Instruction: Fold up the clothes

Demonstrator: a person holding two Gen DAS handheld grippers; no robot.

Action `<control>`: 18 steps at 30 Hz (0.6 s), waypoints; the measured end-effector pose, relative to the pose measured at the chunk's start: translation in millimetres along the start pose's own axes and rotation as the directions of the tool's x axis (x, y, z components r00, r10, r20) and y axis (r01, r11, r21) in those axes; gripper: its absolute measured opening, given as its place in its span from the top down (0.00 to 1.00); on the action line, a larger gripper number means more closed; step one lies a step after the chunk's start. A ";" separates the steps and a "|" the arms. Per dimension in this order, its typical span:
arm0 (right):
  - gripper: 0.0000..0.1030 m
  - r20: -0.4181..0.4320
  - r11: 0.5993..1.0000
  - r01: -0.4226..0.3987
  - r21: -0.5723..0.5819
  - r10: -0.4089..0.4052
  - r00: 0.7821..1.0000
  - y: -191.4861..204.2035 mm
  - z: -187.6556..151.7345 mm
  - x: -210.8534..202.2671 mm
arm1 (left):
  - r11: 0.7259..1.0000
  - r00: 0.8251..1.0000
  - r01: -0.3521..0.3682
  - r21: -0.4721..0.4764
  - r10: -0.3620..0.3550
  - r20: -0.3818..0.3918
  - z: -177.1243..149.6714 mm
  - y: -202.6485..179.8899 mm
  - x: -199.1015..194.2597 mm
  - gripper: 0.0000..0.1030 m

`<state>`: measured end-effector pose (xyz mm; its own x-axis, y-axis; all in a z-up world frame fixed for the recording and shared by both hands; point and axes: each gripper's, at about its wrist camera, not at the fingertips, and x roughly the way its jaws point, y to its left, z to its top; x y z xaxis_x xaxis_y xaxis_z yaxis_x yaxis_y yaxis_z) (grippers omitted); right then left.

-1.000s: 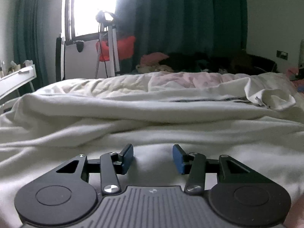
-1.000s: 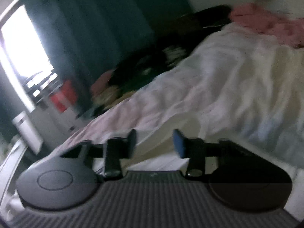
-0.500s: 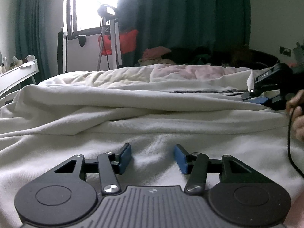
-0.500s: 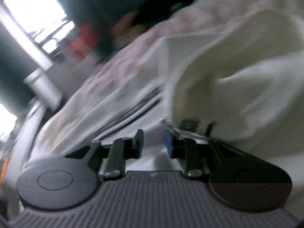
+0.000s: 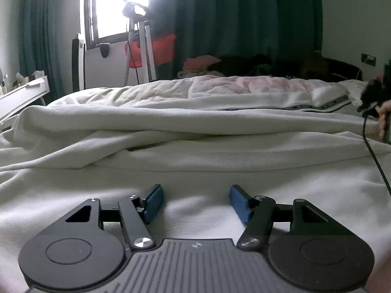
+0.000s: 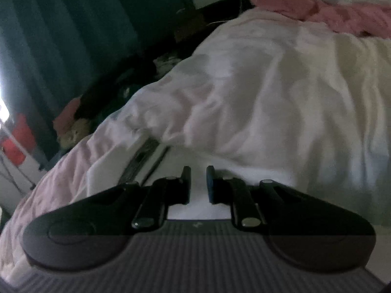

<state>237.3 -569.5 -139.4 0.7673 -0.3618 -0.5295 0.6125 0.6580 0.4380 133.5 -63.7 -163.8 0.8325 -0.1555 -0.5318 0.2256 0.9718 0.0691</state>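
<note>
While the left tool (image 5: pixel 196 201) gapes over rumpled cream cloth (image 5: pixel 195 146), the right tool (image 6: pixel 198 184) stands slightly parted.

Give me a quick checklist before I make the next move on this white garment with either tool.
1. Left tool open: ok, jaws spread wide.
2. Left tool placed at the white garment: ok, low over the cloth; whether it touches, cannot tell.
3. Right tool gripping cloth: cannot tell; jaws stand narrow with white fabric showing between them.
4. Garment lying flat: not ok, long ridges run across it.
5. Black cable clear of the cloth: not ok, it trails over the garment's right side.
</note>
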 end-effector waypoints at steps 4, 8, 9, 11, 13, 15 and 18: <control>0.85 0.021 1.000 0.008 -0.019 -0.008 1.000 -7.7 2.5 -11.2 | 1.000 1.000 -0.003 0.011 0.003 -0.002 0.0 -2.3 0.7 0.35; 0.81 -0.004 0.994 -0.038 -0.101 0.037 0.999 1.4 -7.2 -36.4 | 1.000 1.000 0.001 0.008 0.000 -0.008 3.8 -1.2 -2.0 0.34; 0.81 -0.018 0.990 -0.060 -0.130 0.058 0.998 6.5 -12.2 -45.9 | 1.000 1.000 0.001 0.008 -0.001 -0.008 5.0 -1.1 -3.4 0.33; 0.81 -0.044 0.973 -0.106 -0.206 0.099 0.994 19.0 -21.2 -72.6 | 1.000 1.000 -0.001 0.008 0.001 -0.004 8.3 -0.1 -9.6 0.33; 0.81 -0.052 0.954 -0.142 -0.265 0.133 0.990 32.7 -26.6 -101.7 | 1.000 1.000 -0.001 -0.001 0.001 0.004 12.3 3.1 -20.0 0.31; 0.81 -0.074 0.934 -0.194 -0.301 0.179 0.981 46.9 -28.9 -132.8 | 1.000 1.000 0.002 -0.020 -0.002 0.017 17.2 9.1 -35.6 0.30; 0.80 -0.101 0.899 -0.272 -0.342 0.252 0.962 62.8 -33.5 -179.2 | 0.999 0.999 0.003 -0.048 -0.001 0.039 24.3 19.8 -61.5 0.28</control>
<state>131.9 -441.2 -41.4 0.8738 -0.1155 -0.4724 0.2774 0.9162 0.2891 99.0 -39.2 -109.2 0.8513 -0.1633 -0.4986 0.2035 0.9787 0.0269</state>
